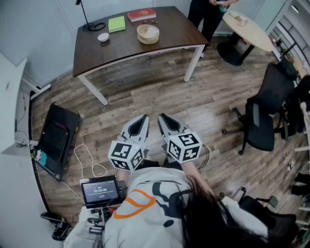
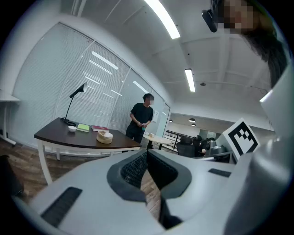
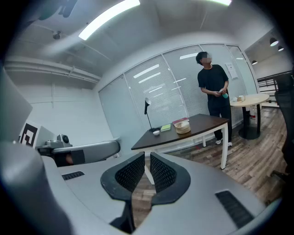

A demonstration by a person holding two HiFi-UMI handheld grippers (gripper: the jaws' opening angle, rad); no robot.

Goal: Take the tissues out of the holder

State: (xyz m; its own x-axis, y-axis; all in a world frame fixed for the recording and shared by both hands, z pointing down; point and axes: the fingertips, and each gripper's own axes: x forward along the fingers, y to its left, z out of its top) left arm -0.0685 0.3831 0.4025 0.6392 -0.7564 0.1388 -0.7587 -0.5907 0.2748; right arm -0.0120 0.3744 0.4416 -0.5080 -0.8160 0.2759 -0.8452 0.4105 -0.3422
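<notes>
The tissue holder is a round light wooden bowl with white tissue in it, standing on the dark brown table across the room. It also shows in the left gripper view and the right gripper view. Both grippers are held close to the person's body above the wooden floor, far from the table. My left gripper has its fingertips touching and holds nothing. My right gripper shows a narrow gap between its pads, with nothing in it.
On the table lie a green notebook, a red book, a small white bowl and a lamp base. A person stands by a round table. An office chair is right; a black case lies left.
</notes>
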